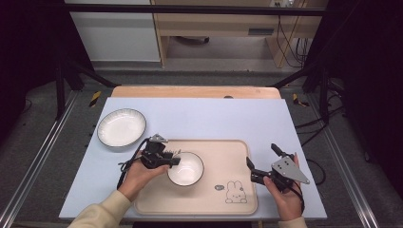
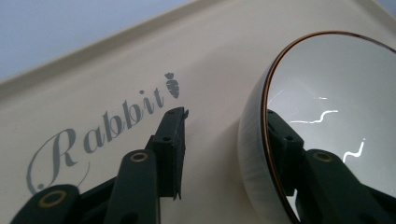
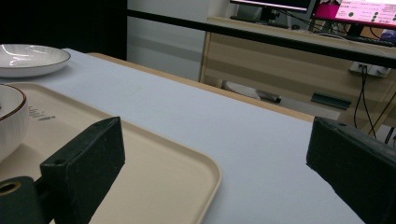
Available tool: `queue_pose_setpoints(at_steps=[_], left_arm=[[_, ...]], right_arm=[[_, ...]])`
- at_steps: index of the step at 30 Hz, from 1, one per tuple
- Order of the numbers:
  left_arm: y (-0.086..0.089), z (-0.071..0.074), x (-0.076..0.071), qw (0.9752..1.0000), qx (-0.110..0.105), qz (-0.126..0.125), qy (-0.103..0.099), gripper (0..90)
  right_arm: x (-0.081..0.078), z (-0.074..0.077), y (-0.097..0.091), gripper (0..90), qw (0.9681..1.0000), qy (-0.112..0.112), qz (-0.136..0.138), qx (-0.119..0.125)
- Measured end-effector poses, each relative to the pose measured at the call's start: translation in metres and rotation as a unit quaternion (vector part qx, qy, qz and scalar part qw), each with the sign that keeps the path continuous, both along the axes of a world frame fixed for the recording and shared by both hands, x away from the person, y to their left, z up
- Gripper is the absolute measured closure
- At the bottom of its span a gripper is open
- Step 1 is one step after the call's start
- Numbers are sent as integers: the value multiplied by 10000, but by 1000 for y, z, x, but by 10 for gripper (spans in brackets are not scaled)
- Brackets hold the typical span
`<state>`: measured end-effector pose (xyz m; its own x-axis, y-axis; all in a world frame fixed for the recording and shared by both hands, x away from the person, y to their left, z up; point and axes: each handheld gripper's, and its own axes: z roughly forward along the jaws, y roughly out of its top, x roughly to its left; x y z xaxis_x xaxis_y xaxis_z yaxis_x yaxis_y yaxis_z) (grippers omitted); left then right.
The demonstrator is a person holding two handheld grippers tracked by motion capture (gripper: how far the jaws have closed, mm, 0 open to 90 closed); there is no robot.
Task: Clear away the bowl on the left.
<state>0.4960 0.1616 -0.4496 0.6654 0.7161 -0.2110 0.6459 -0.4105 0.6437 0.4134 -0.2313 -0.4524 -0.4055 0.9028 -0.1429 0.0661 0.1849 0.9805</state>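
In the high view, the white bowl [image 1: 185,168] sits on the beige tray [image 1: 237,199] near its middle, and the left tongs [image 1: 173,159] meet the bowl's left rim. The right tongs [image 1: 261,161] hover over the tray's right edge, well apart from the bowl.

In the left gripper view, the left tongs [image 2: 224,135] straddle the bowl's [image 2: 327,93] rim, one jaw inside, the other standing off the outer wall: released.

In the right gripper view, the right tongs [image 3: 215,154] gape wide, holding nothing; the bowl [image 3: 9,121] lies far left.
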Motion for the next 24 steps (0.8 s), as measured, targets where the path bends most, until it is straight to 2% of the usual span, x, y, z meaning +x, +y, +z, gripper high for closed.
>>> queue_pose_setpoints(at_steps=[6,11,14,15,18,23,24], left_arm=[[1,4,0,9999,-4,50,-163,441],[5,5,0,9994,-148,116,-299,315],[8,8,-2,9987,-113,7,-501,256],[9,9,-4,9977,-120,-65,-664,230],[11,12,-6,9951,-214,-227,-936,155],[16,17,-12,9900,-445,-98,-1334,125],[18,18,-14,9881,-491,-78,-1455,119]], right_arm=[[0,1,-1,43,10000,-9,1,31],[0,1,1,41,10000,-12,51,21],[1,1,3,40,10000,-5,77,16],[1,1,3,39,10000,-1,85,7],[0,1,4,39,10000,-18,86,-11],[-1,2,5,38,10000,-7,73,-40],[-1,2,5,38,10000,-10,72,-43]])
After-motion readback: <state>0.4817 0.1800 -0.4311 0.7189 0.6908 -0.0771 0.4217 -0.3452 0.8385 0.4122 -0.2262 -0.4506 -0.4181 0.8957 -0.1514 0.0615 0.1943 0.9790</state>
